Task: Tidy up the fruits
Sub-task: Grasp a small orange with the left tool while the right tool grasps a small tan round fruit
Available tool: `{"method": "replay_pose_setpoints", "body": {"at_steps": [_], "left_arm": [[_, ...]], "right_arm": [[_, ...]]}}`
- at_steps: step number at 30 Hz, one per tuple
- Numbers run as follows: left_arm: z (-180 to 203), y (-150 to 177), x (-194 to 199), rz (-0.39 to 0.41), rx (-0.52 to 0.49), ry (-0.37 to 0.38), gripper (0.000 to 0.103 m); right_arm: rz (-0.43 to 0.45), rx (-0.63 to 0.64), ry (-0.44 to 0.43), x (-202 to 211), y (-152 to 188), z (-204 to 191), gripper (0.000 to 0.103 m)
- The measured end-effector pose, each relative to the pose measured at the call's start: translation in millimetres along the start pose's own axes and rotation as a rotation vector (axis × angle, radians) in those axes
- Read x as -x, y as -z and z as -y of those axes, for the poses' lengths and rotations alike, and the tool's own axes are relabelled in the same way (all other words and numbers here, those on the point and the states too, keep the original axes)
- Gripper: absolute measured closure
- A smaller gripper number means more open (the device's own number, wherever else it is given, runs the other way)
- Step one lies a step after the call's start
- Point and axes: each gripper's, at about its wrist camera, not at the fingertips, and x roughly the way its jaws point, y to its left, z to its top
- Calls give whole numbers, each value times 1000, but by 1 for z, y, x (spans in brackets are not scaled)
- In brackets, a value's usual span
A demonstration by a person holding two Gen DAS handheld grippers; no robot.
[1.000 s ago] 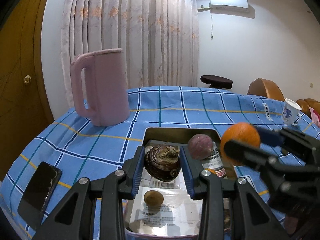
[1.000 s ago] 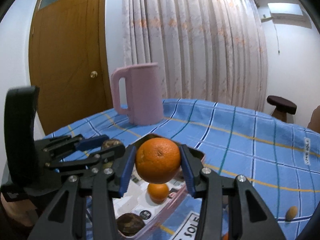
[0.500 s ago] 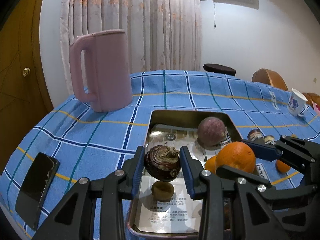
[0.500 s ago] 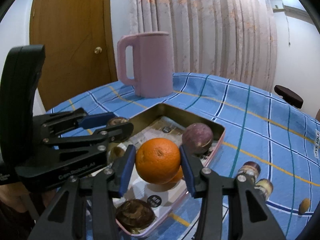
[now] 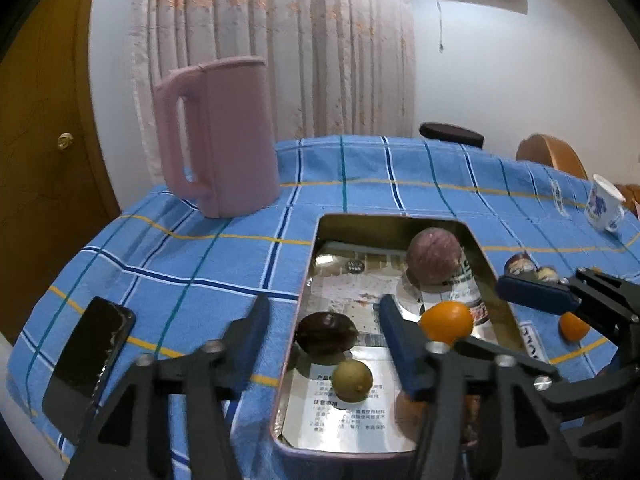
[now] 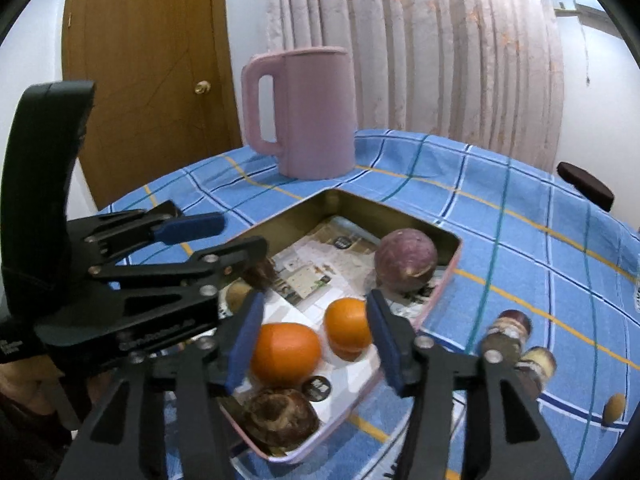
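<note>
1. Both of my claws stood spread and carried nothing; my left gripper (image 5: 322,322) hung over the near left corner of the tin tray (image 5: 402,222), and my right gripper (image 6: 314,322) hung over its near right side.
2. Six fruits lay inside the tray on its printed paper lining: a dark mangosteen (image 5: 326,335) just between my left fingers, a small greenish-brown fruit (image 5: 353,375) near it, a purple round fruit (image 6: 407,260) at the far end, two oranges (image 6: 285,354) side by side between my right fingers, and a second dark fruit (image 6: 280,416) at the near rim.
3. More fruit waited on the blue checked cloth (image 6: 520,216): two dark fruits (image 6: 506,330) beside the tray, and a small brown one (image 6: 614,408) well apart.
4. As I judged it, the job was to lift both claws straight up, clear of the fruit and of each other; a sideways drag could roll an orange or nudge the tray.
5. Next I judged the loose fruit on the cloth the likely target for my right gripper.
</note>
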Motion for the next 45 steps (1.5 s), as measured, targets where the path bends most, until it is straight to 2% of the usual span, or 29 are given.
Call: {"method": "replay_pose_setpoints", "body": {"at_steps": [2, 6, 9, 13, 17, 19, 24, 30, 33, 35, 38, 41, 45], "left_arm": [[3, -2, 10, 32, -1, 8, 33], [27, -7, 29, 77, -15, 58, 33], [56, -7, 32, 84, -51, 116, 33], [98, -5, 26, 61, -102, 185, 33], [139, -2, 20, 32, -152, 242, 33], [155, 0, 14, 12, -172, 270, 33], [181, 3, 0, -46, -200, 303, 33], [188, 5, -12, -106, -195, 335, 33], [192, 7, -13, -115, -209, 344, 33], [195, 8, -17, -126, -210, 345, 34], [194, 7, -20, -144, -200, 364, 46], [198, 7, -19, -145, -214, 360, 48], [200, 7, -18, -149, -210, 386, 60]], "right_arm": [[25, -7, -1, 13, 1, 4, 39], [77, -25, 67, 50, 6, 28, 36], [93, -55, 168, 78, 15, 56, 36], [63, -136, 345, 102, 34, 106, 35], [9, -235, 461, 113, 51, 152, 35], [-24, -270, 480, 114, 57, 168, 35], [-82, -313, 497, 104, 63, 189, 37], [-158, -343, 480, 88, 66, 201, 44], [-192, -352, 464, 81, 67, 205, 52], [-222, -362, 453, 76, 68, 210, 61], [-244, -361, 438, 72, 70, 210, 70], [-237, -349, 431, 72, 70, 208, 74], [-213, -342, 418, 76, 69, 205, 74]]}}
